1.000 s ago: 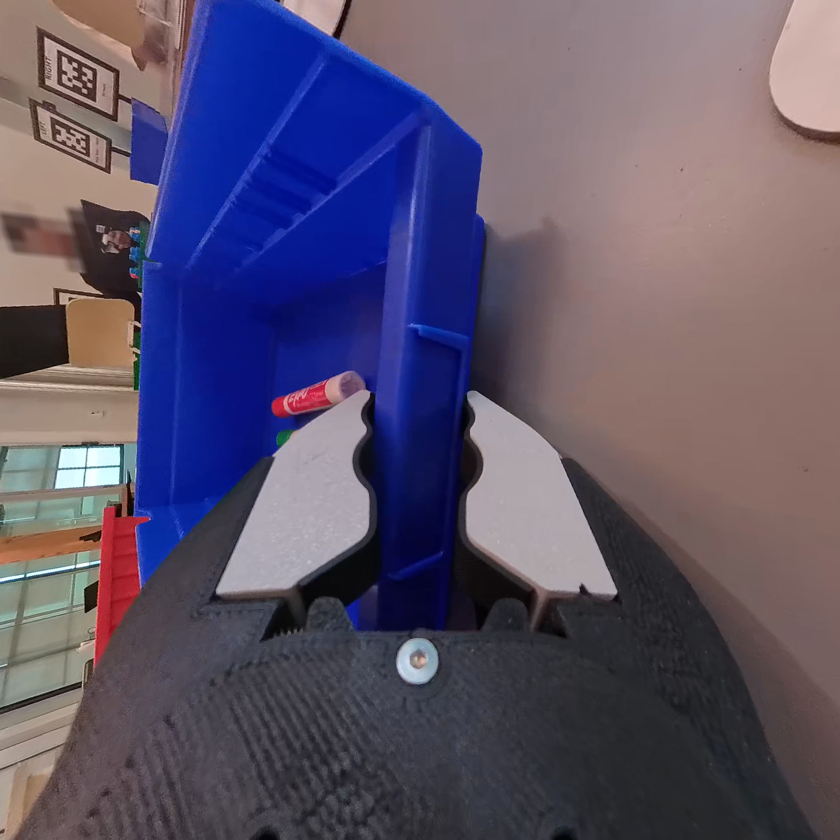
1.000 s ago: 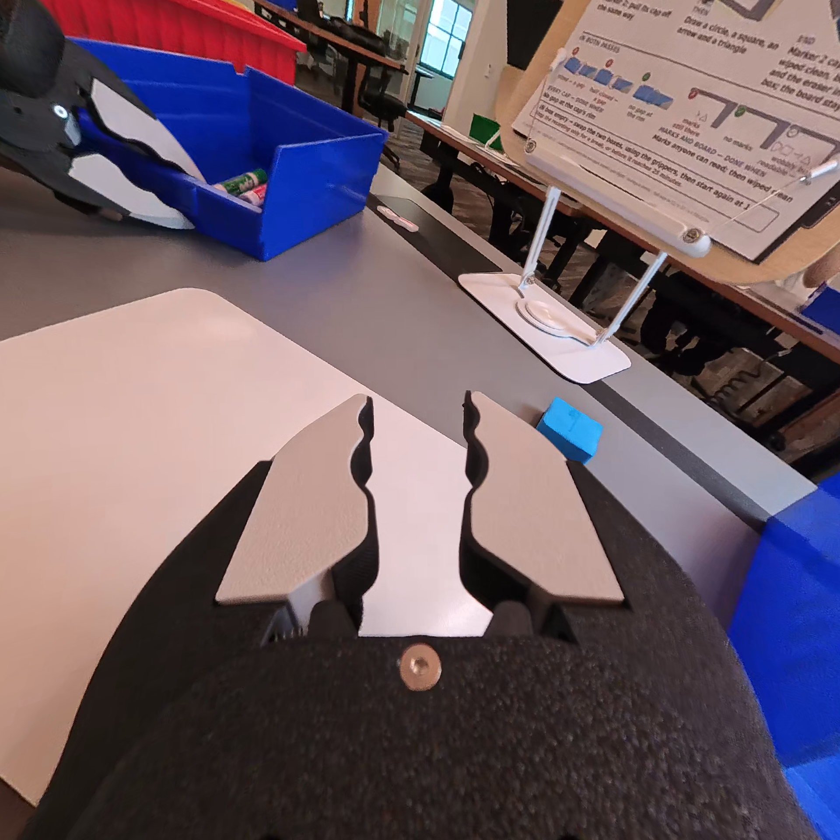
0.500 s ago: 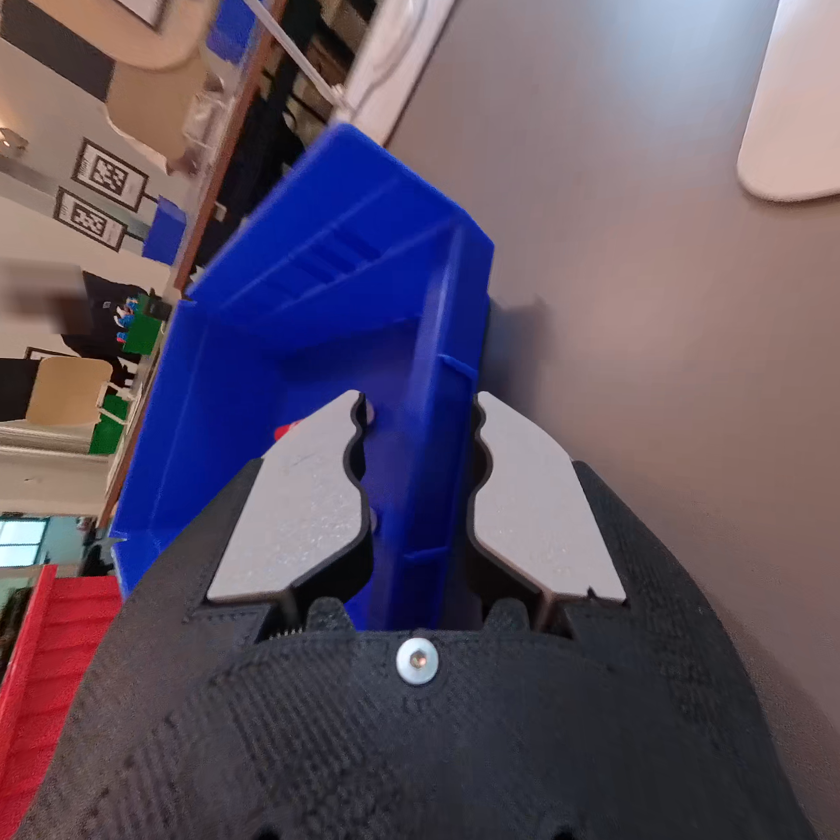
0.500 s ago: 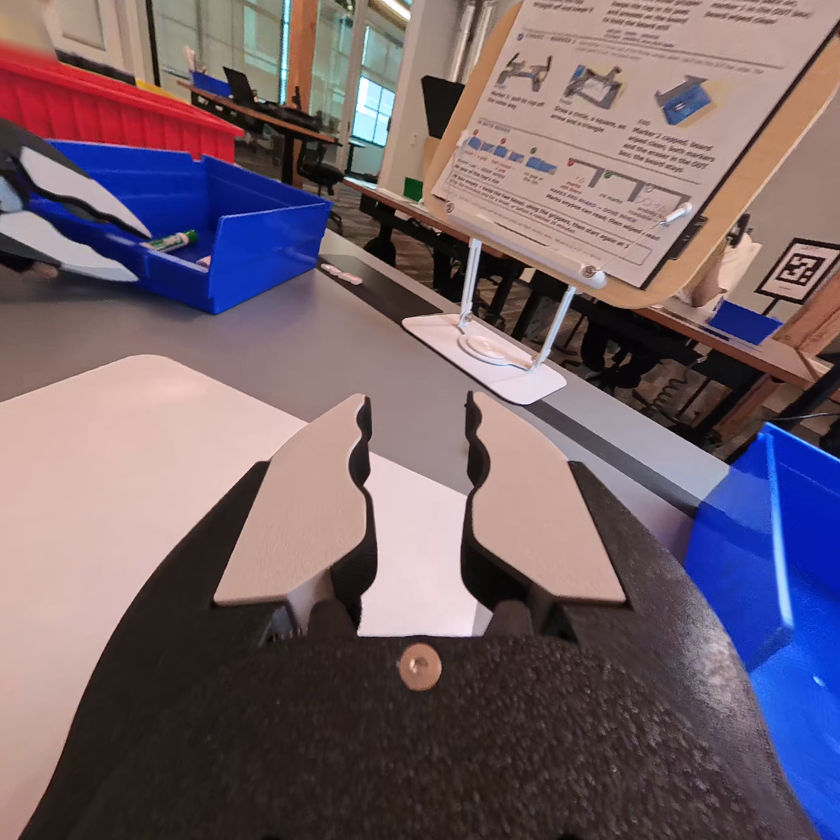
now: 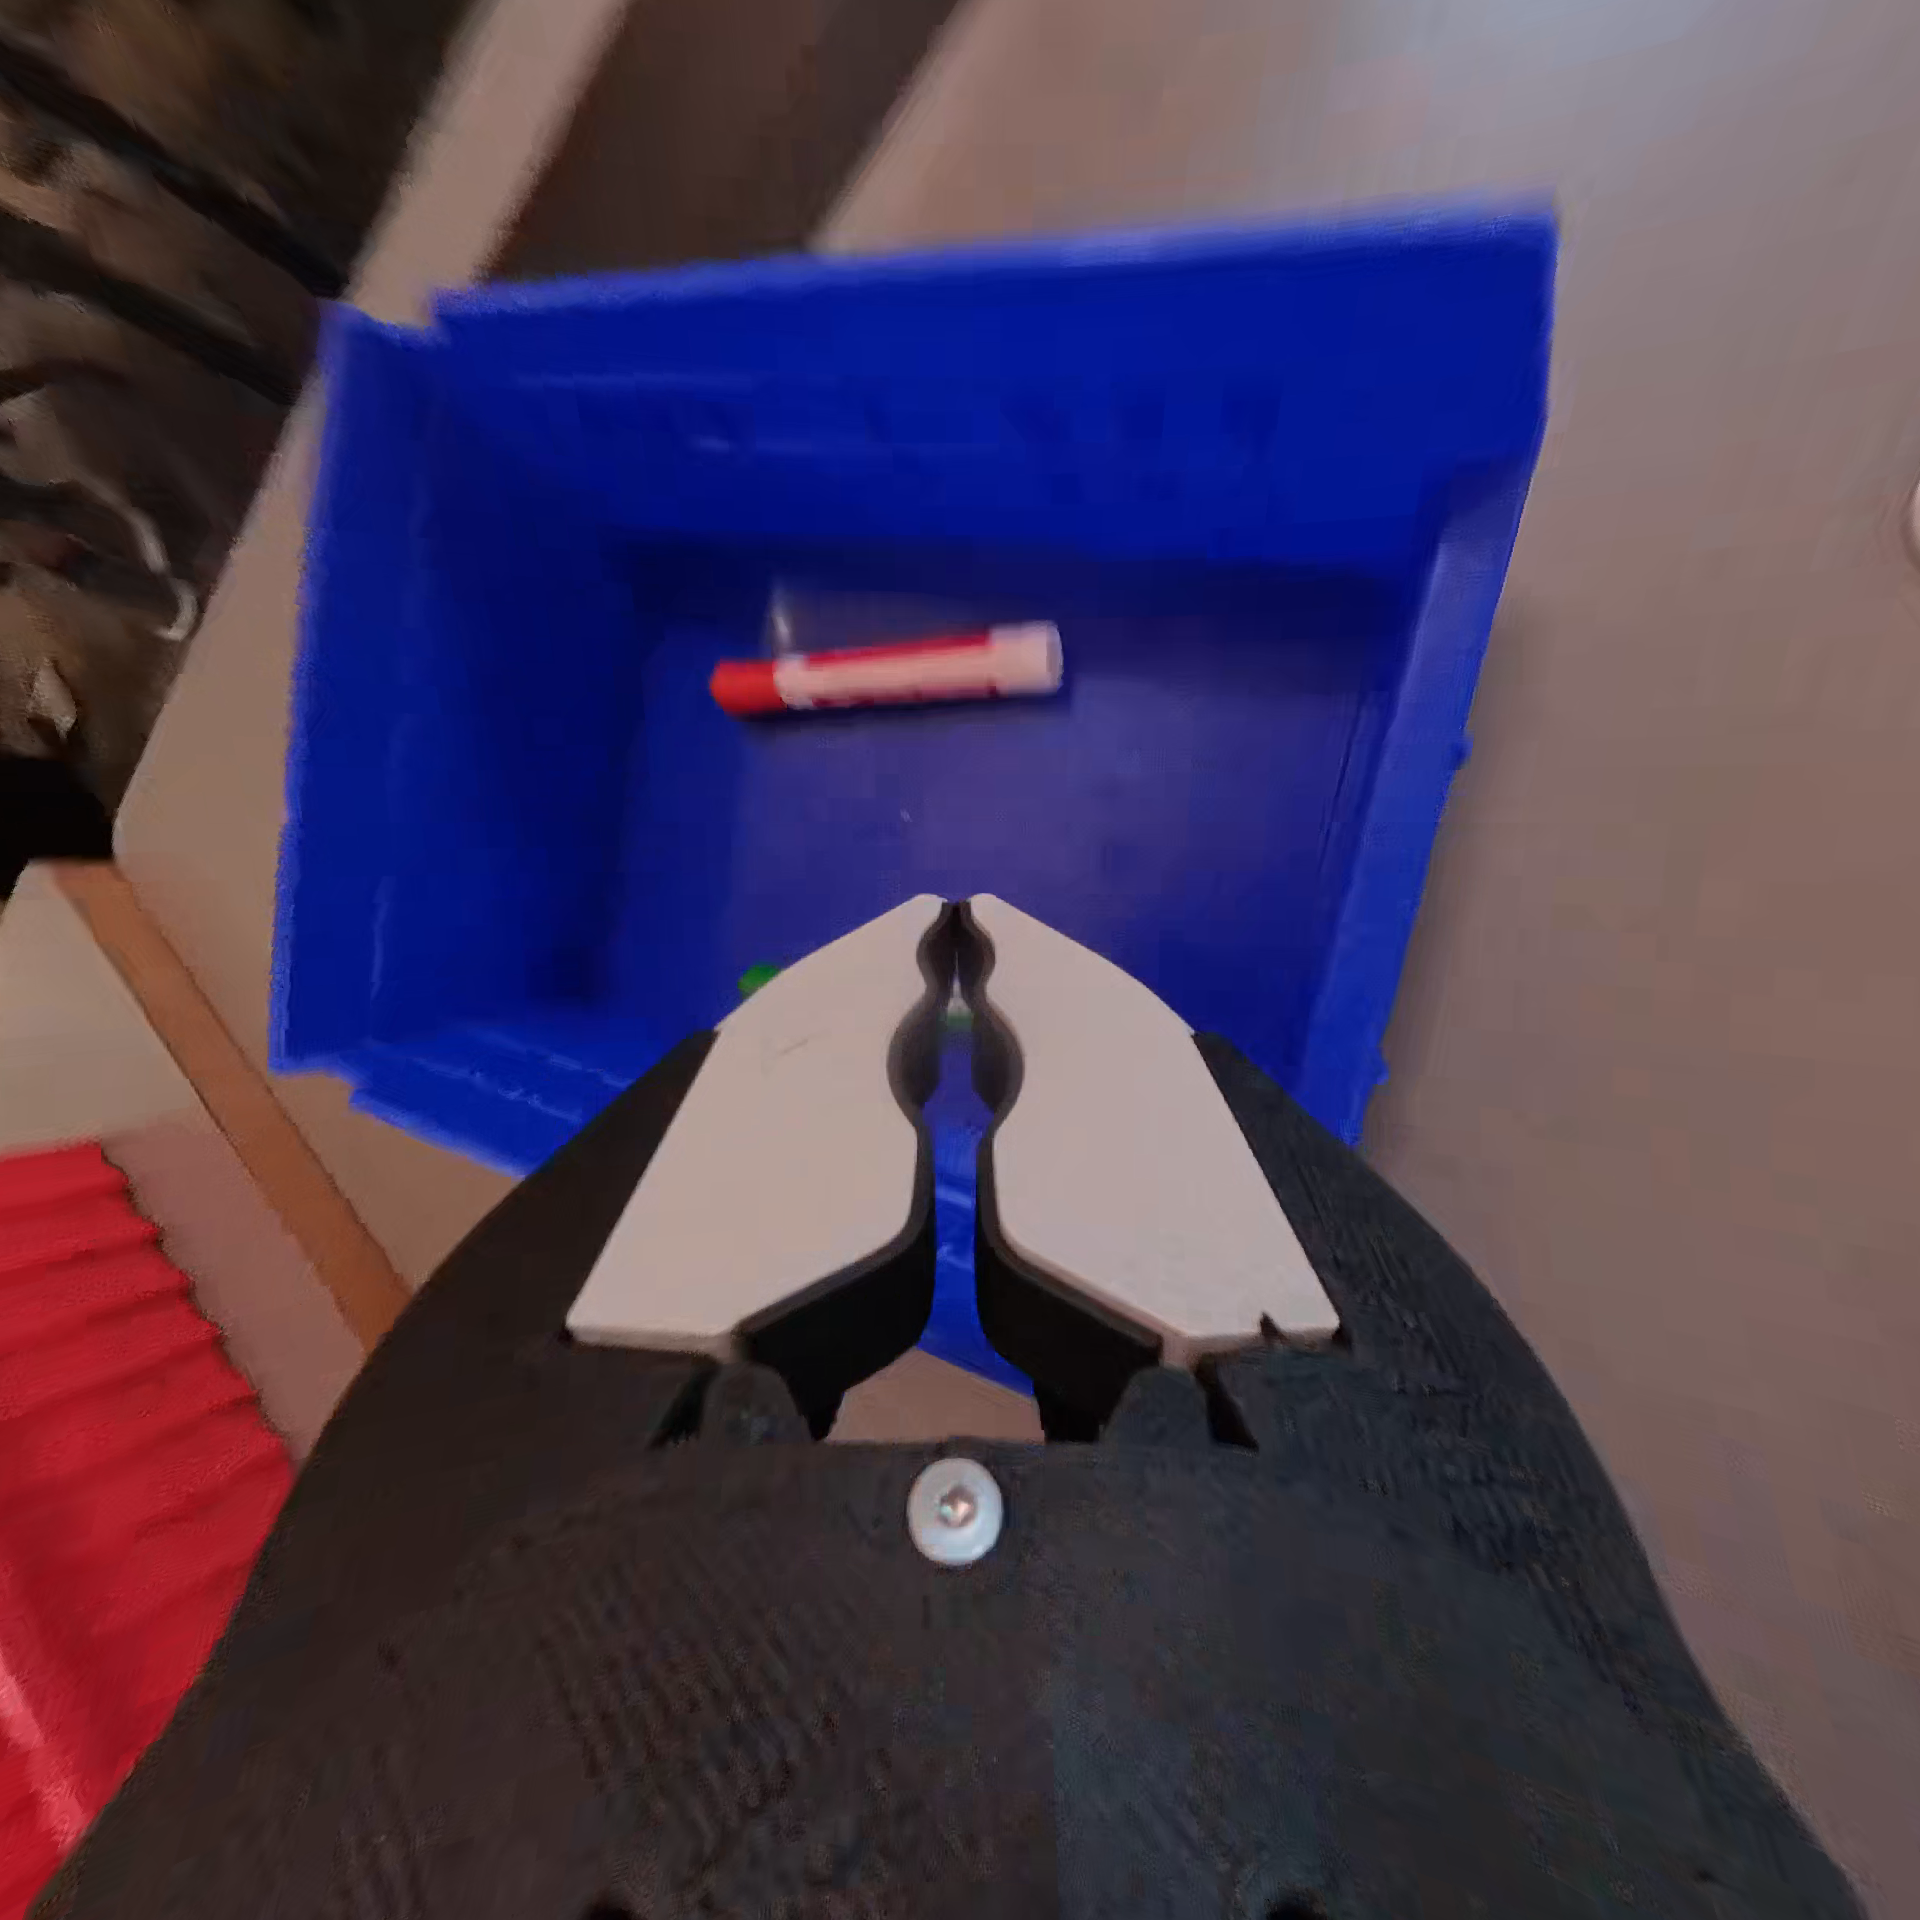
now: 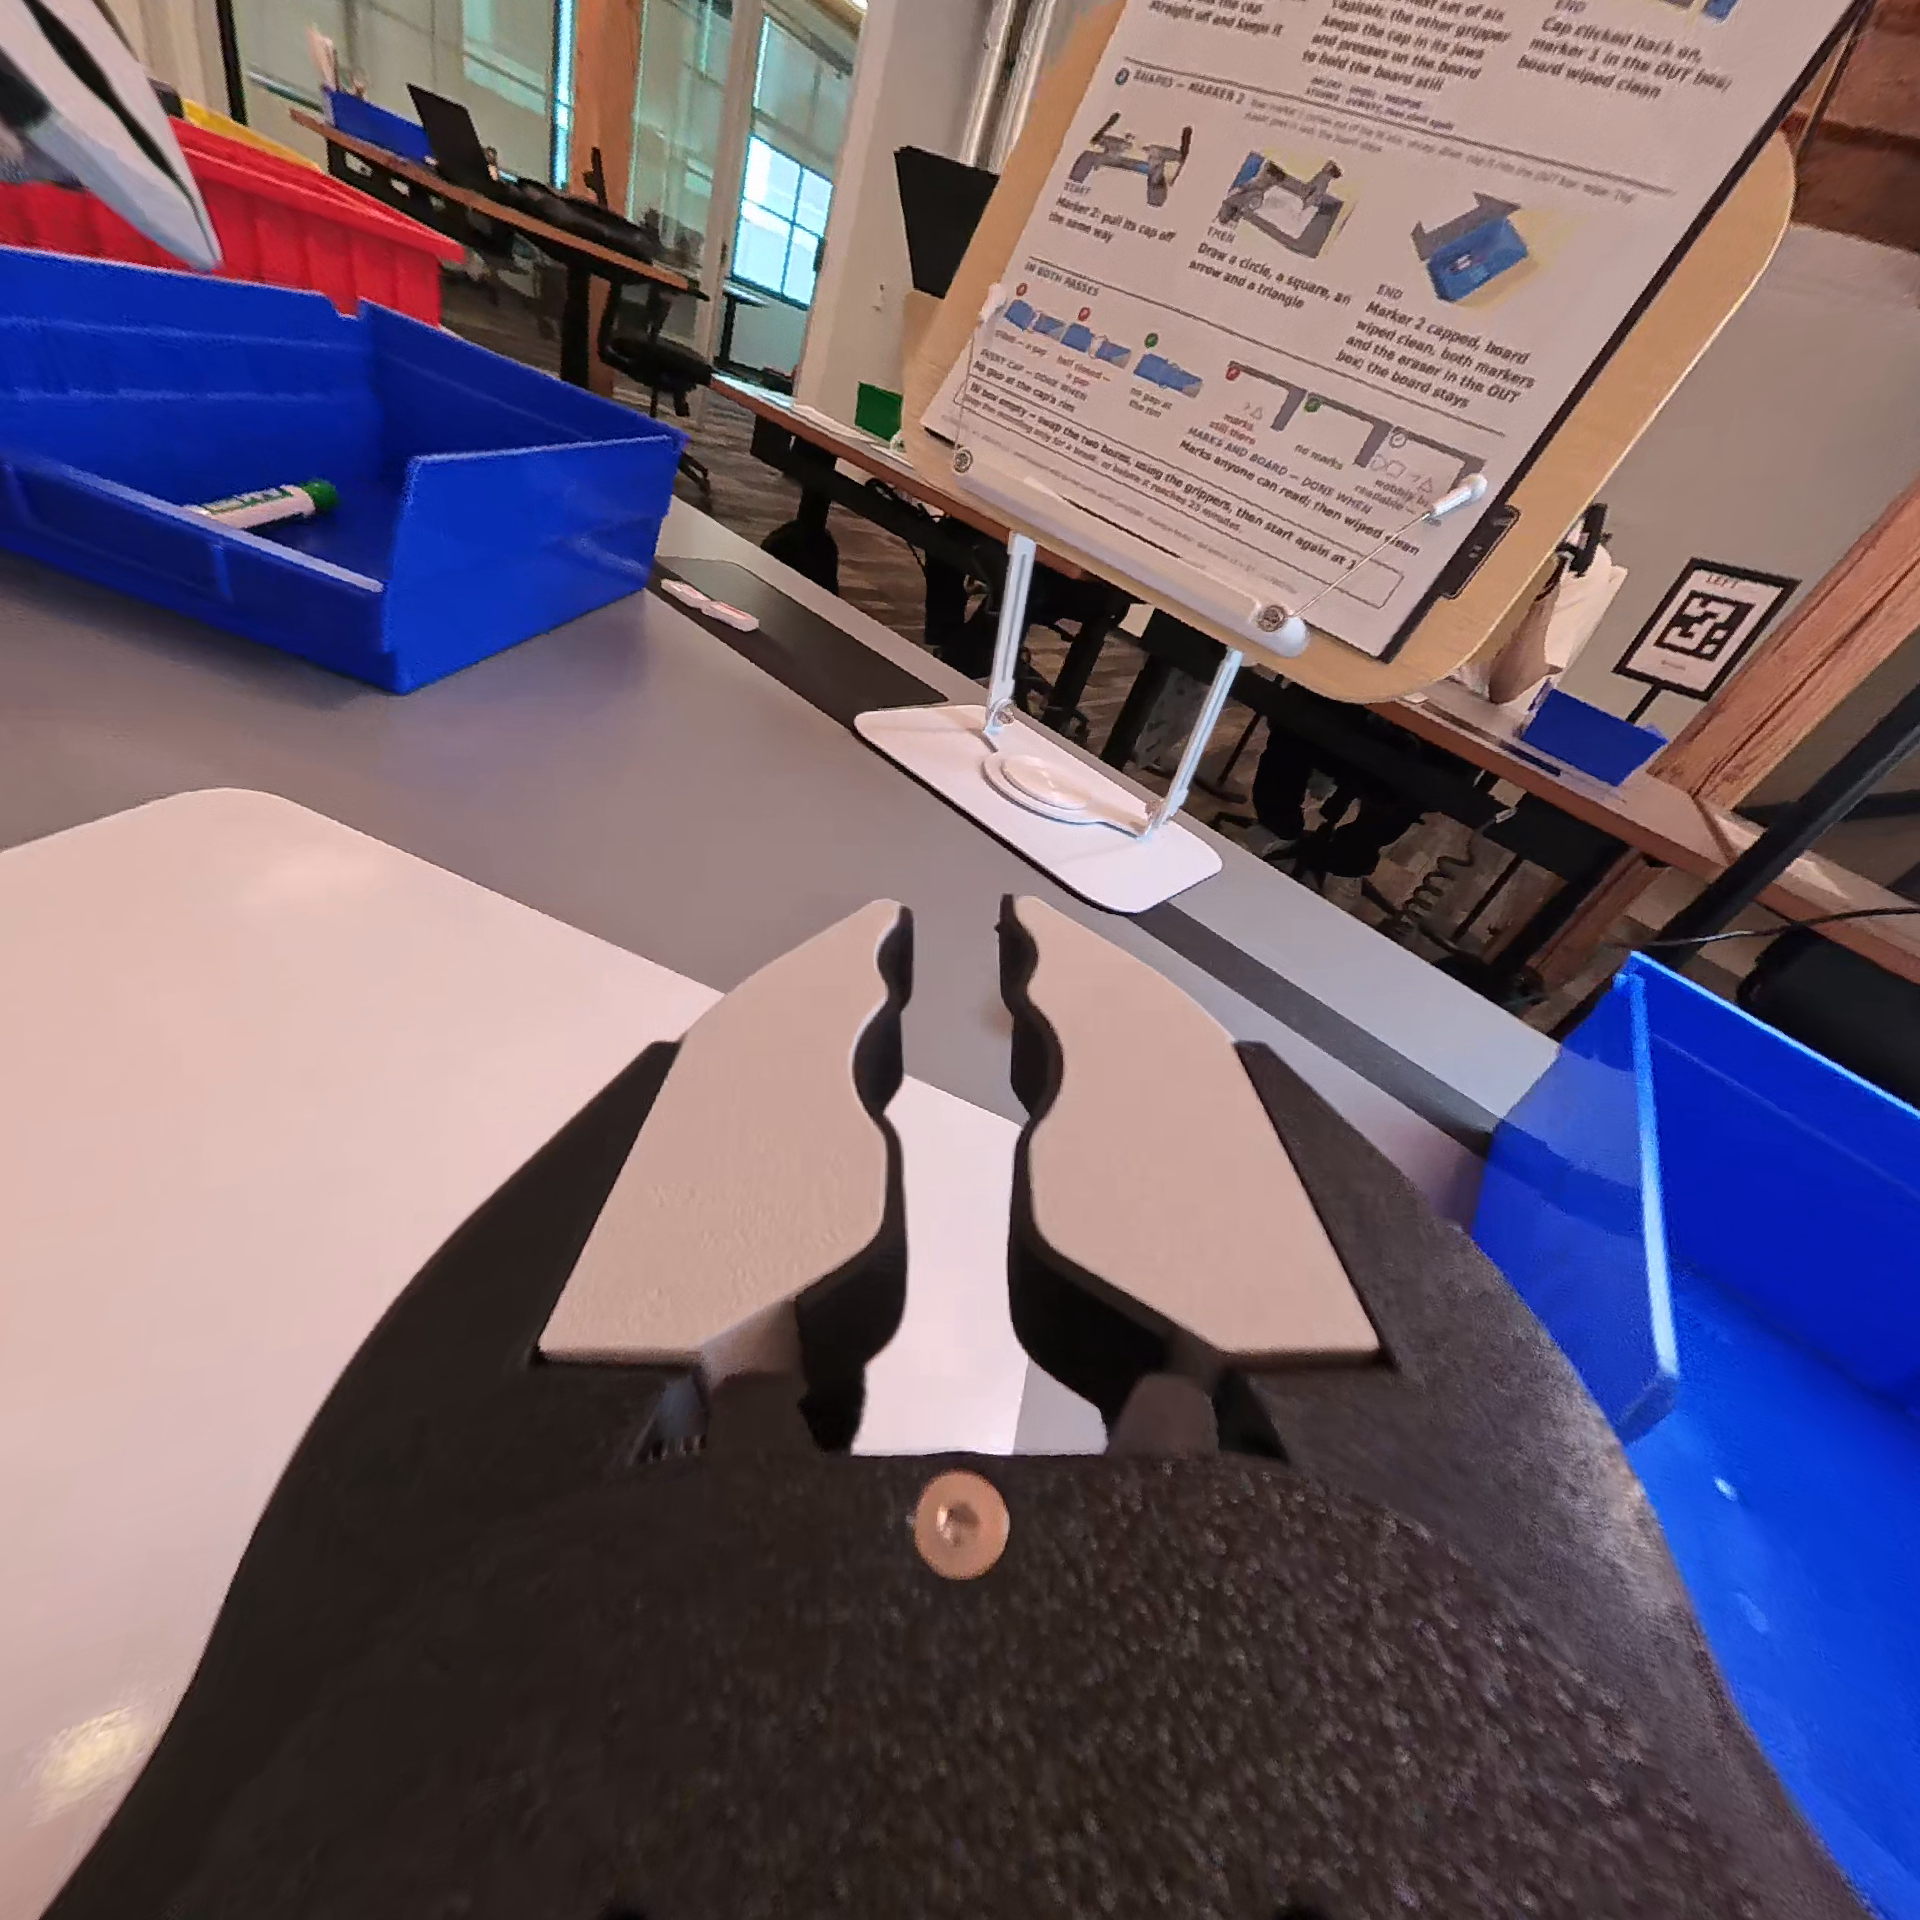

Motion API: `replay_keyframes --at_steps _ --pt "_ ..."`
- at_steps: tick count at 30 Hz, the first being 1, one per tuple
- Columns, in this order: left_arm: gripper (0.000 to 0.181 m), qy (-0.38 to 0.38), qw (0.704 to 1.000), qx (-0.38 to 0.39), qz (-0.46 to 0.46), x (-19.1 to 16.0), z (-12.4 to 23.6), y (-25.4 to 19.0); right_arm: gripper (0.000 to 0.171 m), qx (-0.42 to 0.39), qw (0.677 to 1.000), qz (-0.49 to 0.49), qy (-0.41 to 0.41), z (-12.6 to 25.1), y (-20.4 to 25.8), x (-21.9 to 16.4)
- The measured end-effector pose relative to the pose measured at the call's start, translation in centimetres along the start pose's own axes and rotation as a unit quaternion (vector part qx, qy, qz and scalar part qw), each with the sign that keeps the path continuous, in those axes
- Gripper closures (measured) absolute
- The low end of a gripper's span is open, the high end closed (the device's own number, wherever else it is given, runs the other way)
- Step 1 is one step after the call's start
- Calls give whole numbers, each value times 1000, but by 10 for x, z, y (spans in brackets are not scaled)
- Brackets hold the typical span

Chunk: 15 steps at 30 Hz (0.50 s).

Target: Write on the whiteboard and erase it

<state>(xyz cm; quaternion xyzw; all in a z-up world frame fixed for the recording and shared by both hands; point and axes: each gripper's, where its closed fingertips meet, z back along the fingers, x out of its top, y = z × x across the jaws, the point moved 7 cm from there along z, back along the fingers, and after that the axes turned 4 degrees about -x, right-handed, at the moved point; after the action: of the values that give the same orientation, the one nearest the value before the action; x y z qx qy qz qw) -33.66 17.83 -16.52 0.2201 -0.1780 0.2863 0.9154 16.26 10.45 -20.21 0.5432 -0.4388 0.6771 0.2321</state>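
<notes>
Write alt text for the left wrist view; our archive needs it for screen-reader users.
The left tongs, shut and empty, hover above an open blue bin on a grey table. A red-capped marker lies inside; something green peeks past the fingers. The picture is motion-blurred.

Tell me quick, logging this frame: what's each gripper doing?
Left gripper: shut, empty, above the blue bin.
Right gripper: open, empty, over the whiteboard.

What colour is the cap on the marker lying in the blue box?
Red cap; best seen in the left wrist view.
</notes>
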Motion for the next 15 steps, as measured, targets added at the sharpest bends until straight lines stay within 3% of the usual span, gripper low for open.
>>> replay_keyframes --at_steps 2,5,7,11,15 --pt "181 115 991 -14 -61 -10 -24 10 159 -10 1000 1 -8 3 -2 2" --pt "178 278 950 -27 -140 -30 -50 20 158 -23 1000 -12 -12 5 -9 1" --pt "157 353 920 -9 -171 -39 -62 29 156 -31 999 -22 -11 6 -14 -3" --pt "135 376 886 -6 -272 -38 -85 34 155 -35 999 -33 -3 5 -19 -10" --pt "134 350 868 -27 -350 -39 -104 31 155 -27 999 -34 10 1 -19 -16"
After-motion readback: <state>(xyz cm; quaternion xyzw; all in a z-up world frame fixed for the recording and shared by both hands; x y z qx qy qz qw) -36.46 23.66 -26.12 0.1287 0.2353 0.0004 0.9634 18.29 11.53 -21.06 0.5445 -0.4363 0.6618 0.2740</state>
